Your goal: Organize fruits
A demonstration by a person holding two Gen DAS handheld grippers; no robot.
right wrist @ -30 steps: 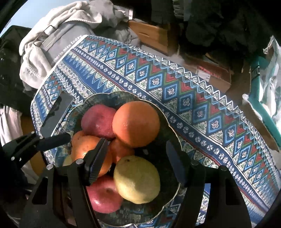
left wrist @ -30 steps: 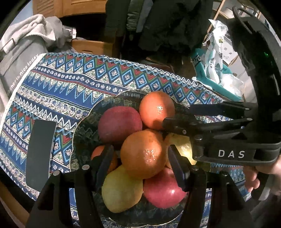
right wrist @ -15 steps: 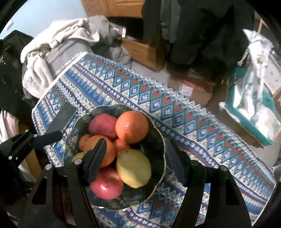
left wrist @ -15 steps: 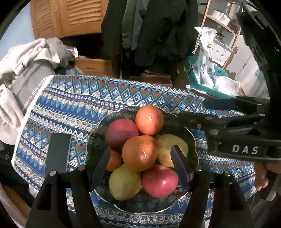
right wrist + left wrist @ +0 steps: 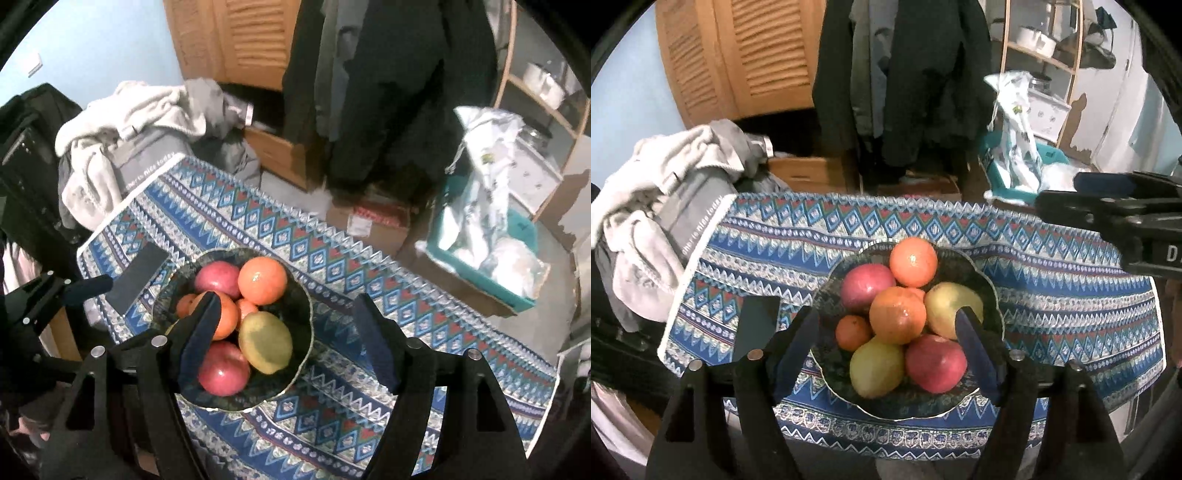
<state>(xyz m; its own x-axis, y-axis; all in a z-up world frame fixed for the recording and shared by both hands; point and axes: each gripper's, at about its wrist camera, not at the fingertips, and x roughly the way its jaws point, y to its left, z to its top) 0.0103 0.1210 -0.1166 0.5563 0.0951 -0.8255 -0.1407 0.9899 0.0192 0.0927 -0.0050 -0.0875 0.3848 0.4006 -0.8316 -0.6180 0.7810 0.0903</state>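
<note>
A dark bowl with a scalloped rim [image 5: 993, 286] [image 5: 297, 295] stands on the patterned cloth. It holds two oranges [image 5: 897, 314], two red apples [image 5: 935, 363], two yellow-green fruits [image 5: 951, 304] and a small orange [image 5: 853, 332]. My left gripper [image 5: 886, 314] hangs well above the pile; its jaws are opening and nothing is between them. My right gripper [image 5: 285, 300] hovers above the bowl's right side, its jaws also opening and empty. In the left wrist view the right gripper [image 5: 1058, 192] shows at the right edge.
A dark flat rectangle [image 5: 755, 325] [image 5: 138, 275] lies on the cloth left of the bowl. Grey clothes [image 5: 665, 184] are heaped past the table's left end. Behind the table stand hanging dark coats, cardboard boxes and a teal bin with plastic bags [image 5: 491, 236].
Both grippers have risen and drawn back from the bowl, which now looks smaller. The left jaws, earlier on either side of the middle orange, have widened; the right jaws have widened too.
</note>
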